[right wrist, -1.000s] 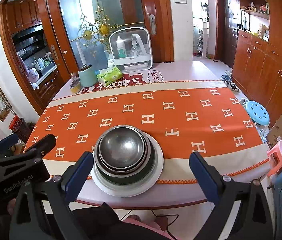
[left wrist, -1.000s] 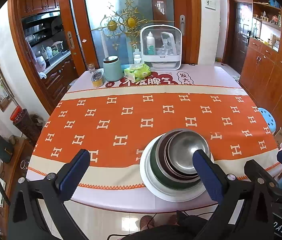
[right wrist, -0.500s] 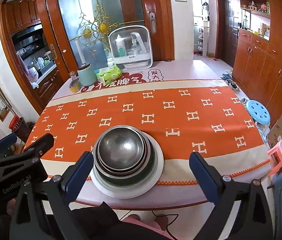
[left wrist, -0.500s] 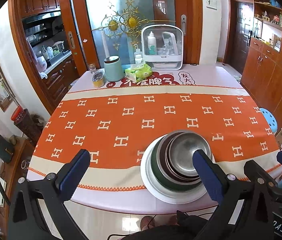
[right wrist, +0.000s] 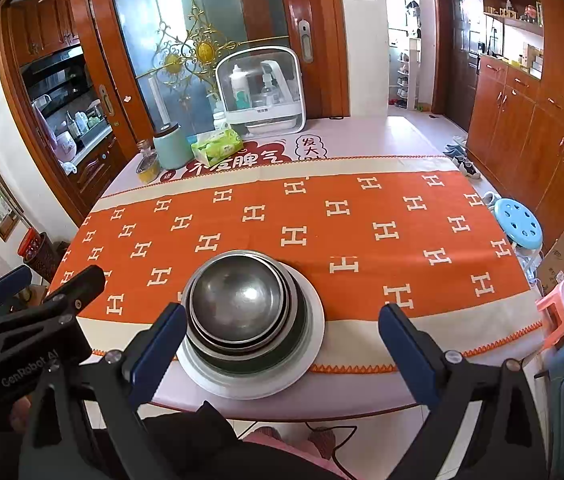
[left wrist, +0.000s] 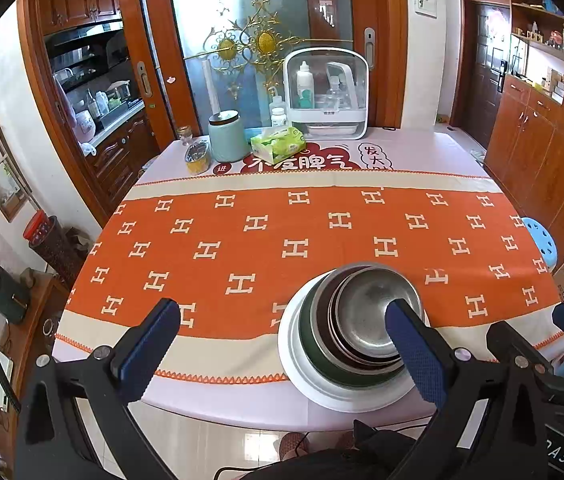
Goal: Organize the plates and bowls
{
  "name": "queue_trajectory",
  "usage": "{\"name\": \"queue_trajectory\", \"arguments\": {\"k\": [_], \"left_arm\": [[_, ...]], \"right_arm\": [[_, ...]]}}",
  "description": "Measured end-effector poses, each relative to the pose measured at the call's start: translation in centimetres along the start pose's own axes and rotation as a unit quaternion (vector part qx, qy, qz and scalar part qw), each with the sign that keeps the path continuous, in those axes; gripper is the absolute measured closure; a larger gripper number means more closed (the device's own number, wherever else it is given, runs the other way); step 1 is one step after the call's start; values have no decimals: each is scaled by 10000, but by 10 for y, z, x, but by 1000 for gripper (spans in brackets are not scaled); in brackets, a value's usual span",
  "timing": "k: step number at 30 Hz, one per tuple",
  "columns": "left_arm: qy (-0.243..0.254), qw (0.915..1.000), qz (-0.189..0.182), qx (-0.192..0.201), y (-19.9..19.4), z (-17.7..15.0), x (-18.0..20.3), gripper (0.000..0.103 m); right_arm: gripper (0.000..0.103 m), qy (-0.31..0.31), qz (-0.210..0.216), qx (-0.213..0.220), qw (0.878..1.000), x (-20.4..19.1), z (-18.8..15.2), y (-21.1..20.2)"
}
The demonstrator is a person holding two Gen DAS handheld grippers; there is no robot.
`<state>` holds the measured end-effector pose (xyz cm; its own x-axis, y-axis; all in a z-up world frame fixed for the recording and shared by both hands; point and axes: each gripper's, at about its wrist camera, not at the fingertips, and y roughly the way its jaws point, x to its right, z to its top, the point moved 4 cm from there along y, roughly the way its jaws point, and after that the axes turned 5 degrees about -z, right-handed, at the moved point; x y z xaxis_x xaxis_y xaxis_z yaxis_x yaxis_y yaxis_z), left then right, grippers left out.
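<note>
The top bowl (right wrist: 237,300) is brushed, softly shiny metal, nested over a glossy white plate (right wrist: 314,344). The woven-looking orange cloth (left wrist: 322,232) is matt. At the table's far edge, the cabinets (right wrist: 522,128) are polished wood.

Over the last second both views have slid slightly: the stack of bowls (left wrist: 362,320) on its white plate (left wrist: 302,376) sits a touch lower in the left view and a little nearer the right gripper (right wrist: 277,344) in the right view.

Both claws (left wrist: 282,330) (right wrist: 282,334) wide apart, unladen
</note>
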<state>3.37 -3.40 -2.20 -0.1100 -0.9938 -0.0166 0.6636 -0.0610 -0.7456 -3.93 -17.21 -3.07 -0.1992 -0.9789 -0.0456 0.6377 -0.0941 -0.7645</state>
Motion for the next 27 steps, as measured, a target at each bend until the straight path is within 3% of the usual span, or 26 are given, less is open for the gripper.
{"name": "queue_trajectory", "arguments": {"k": [27], "left_arm": [[-162, 9995, 280, -5, -1, 0, 2, 1]], "right_arm": [[6, -245, 335, -37, 9991, 14, 15, 16]]}}
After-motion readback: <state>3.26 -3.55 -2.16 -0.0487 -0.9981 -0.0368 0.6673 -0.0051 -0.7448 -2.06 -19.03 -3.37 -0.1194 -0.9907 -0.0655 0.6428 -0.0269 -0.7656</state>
